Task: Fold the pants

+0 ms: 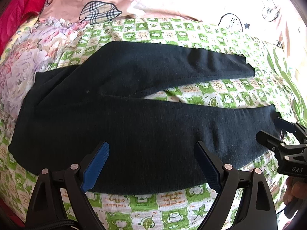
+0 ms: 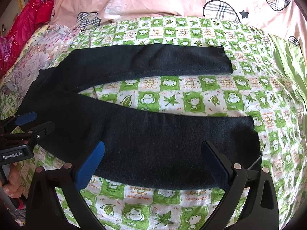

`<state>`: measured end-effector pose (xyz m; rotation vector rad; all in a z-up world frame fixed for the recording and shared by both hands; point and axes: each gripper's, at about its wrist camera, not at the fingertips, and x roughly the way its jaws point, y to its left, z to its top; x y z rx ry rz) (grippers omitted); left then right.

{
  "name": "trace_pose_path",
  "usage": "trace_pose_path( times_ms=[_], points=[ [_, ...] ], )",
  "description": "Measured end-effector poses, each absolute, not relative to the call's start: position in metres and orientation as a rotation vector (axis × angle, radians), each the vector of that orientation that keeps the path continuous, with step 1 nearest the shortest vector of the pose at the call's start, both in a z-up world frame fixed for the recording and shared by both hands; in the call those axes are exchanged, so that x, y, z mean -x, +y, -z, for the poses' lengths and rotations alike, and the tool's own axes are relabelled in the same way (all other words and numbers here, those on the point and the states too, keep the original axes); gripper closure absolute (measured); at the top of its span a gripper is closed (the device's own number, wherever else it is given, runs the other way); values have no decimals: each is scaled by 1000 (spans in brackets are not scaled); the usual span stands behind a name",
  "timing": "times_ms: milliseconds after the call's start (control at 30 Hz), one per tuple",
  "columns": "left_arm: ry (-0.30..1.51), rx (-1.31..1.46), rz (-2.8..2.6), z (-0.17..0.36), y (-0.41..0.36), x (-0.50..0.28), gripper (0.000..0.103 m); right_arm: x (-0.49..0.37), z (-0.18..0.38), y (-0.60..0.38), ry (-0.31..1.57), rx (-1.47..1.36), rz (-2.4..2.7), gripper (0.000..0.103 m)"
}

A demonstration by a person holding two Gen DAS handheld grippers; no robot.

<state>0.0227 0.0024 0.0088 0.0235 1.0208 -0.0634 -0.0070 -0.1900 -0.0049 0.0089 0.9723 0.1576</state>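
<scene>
"GenRobot.AI" on left gripper (image 2: 34, 123); "DAS" on right gripper (image 1: 276, 132).

You're on a bed: green-and-white cartoon-print sheet (image 2: 172, 99), pink quilt with plaid shapes (image 2: 172, 2) behind, floral cover (image 1: 28, 57) and red fabric (image 2: 25, 25) far left. Bright daylight.

1. My left gripper (image 1: 151, 164) covers the near edge of the pants (image 1: 134, 118) behind its fingers (image 1: 96, 166)
2. My right gripper (image 2: 153, 164) likewise hides part of the near leg's lower edge
3. From the right wrist, the waistband sits behind the left gripper, so I can't see it
4. The small print on the green sheet (image 2: 191, 99) is too blurred to read
5. The pink quilt (image 1: 172, 0) runs off the top edge
</scene>
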Motion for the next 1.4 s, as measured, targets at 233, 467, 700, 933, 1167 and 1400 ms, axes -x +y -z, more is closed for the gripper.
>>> trace_pose_path(
  times_ms=[233,467,700,933,1167,1400],
  points=[
    [1006,-39,90,-19,6,-49,12,-19,-10,-210,936,-46,-140,2],
    [992,-55,106,-31,10,-88,12,-59,-25,-240,920,-105,-120,3],
    [984,-97,135,-38,4,-134,12,-102,-30,-267,931,-144,-122,3],
    [1017,-142,181,-32,-5,-189,12,-152,-23,-296,963,-175,-127,3],
    [1074,-172,242,-17,-12,-243,12,-195,-9,-327,1003,-196,-116,3],
    [1133,-181,298,1,-20,-283,12,-223,6,-334,1036,-181,-138,3]
  ],
)
